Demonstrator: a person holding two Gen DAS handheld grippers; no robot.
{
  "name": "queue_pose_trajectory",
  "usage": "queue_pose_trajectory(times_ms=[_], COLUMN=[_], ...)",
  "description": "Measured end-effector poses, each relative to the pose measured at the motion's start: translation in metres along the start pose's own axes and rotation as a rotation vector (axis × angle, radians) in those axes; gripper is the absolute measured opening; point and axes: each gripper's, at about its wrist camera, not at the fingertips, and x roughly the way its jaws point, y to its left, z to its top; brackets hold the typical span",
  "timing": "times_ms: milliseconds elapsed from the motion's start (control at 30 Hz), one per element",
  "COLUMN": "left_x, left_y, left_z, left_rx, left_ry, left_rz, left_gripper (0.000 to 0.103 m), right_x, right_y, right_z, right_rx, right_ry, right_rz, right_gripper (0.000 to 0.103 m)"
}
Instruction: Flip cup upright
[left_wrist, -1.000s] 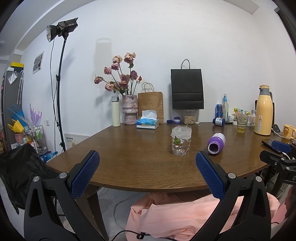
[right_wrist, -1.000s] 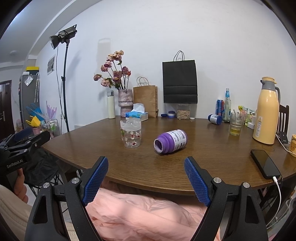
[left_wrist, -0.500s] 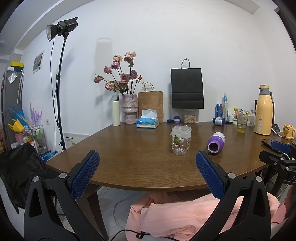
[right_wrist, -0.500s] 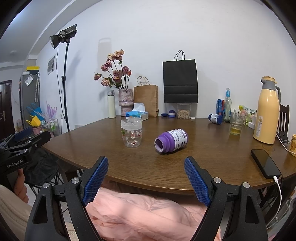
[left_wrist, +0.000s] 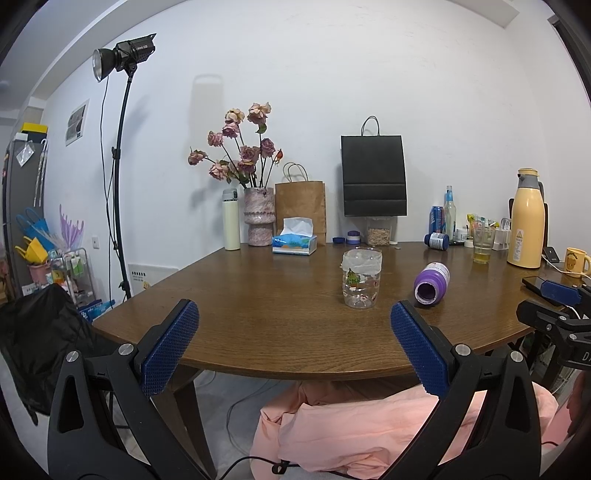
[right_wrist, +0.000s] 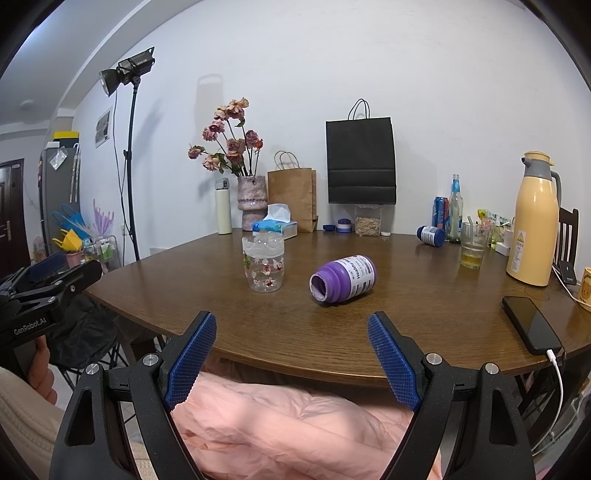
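A purple cup-like container (right_wrist: 343, 279) with a white label lies on its side on the brown wooden table (right_wrist: 295, 332), its open mouth turned toward me; the left wrist view has the container (left_wrist: 431, 283) right of centre. A clear glass with flower prints (right_wrist: 264, 264) stands just left of it, also seen as the glass (left_wrist: 361, 278) in the left wrist view. My left gripper (left_wrist: 293, 308) is open and holds nothing, hanging before the table's near edge. My right gripper (right_wrist: 291, 317) is open too, short of the edge, with the purple container ahead and slightly right.
A black phone (right_wrist: 532, 325) on a charging cable lies at the right table edge. A yellow thermos jug (right_wrist: 533, 221), a drinking glass (right_wrist: 472, 245), bottles, a tissue box (right_wrist: 275, 225), a vase of roses (right_wrist: 251, 201) and paper bags line the back. Pink cloth (right_wrist: 295, 424) lies below.
Both grippers stay open and nearly still. Nothing on the table has moved.
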Motion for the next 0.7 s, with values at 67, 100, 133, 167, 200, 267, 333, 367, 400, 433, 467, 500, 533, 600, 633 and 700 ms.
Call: queue_pose_trajectory(times_ms=[67,100,133,167,200,267,333,367,400,433,467,500,533,600,633,700], left_x=[0.0001,-0.0001,0.0,0.0001,0.0004,0.0004,0.0005,0.0005,0.0005,0.0004,0.0004,0.0004,0.0005,0.0005,0.0006,0.0006], left_y=[0.0,-0.0004,-0.0006,-0.0007,-0.001,-0.0011,-0.001,-0.001,-0.001,-0.0011,-0.001,-0.001,-0.0009,-0.0007,-0.0008,-0.0009], left_z=[0.0,-0.0011,-0.001,-0.0011,-0.0019,-0.0021,-0.0021,-0.0021,-0.0021,-0.0022,-0.0021,-0.0021,-0.002,-0.0019,-0.002,-0.002], left_rx=[0.0,0.0,0.0,0.001,0.001,0.001,0.001,0.001,0.001,0.001,0.0,0.001,0.001,0.0,0.0,0.001], left_ry=[0.001,0.001,0.001,0.001,0.002,0.002,0.002,0.003,0.003,0.002,0.002,0.002,0.002,0.002,0.003,0.002], left_rz=[-0.001,-0.001,-0.001,-0.002,-0.002,-0.001,-0.002,-0.003,-0.002,0.0,-0.001,-0.001,-0.002,-0.002,-0.002,-0.002], left_gripper=[0.103,0.103,0.103,0.103,0.103,0.103,0.103,0.103,0.103,0.103,0.103,0.103,0.103,0.103,0.103,0.103], right_x=[0.0002,0.0003,0.0004,0.0004,0.0,0.0004,0.0006,0.0006,0.0008,0.0006,0.0001,-0.0003,-0.0001,0.0005,0.0,0.0007], right_y=[0.0005,0.0005,0.0005,0.0006,0.0008,0.001,0.0009,0.0009,0.001,0.0011,0.0017,0.002,0.0022,0.0017,0.002,0.0019], right_z=[-0.0004,-0.0004,-0.0004,-0.0004,-0.0007,-0.0007,-0.0006,-0.0006,-0.0006,-0.0008,-0.0013,-0.0014,-0.0013,-0.0012,-0.0012,-0.0012], right_rx=[-0.001,-0.001,0.0,0.0,-0.001,-0.001,-0.001,0.0,-0.001,-0.001,-0.001,-0.001,-0.002,-0.001,-0.001,-0.001], right_ry=[0.0,0.001,0.002,0.004,0.003,0.002,0.003,0.004,0.005,0.004,0.004,0.003,0.003,0.006,0.006,0.007], right_rz=[0.0,0.001,0.001,0.001,0.0,0.0,0.0,0.001,0.001,0.0,0.0,0.0,0.0,0.0,0.0,0.0], right_gripper=[0.088,0.088,0.088,0.088,0.088,0.088,0.088,0.088,0.088,0.088,0.088,0.088,0.088,0.088,0.088,0.088])
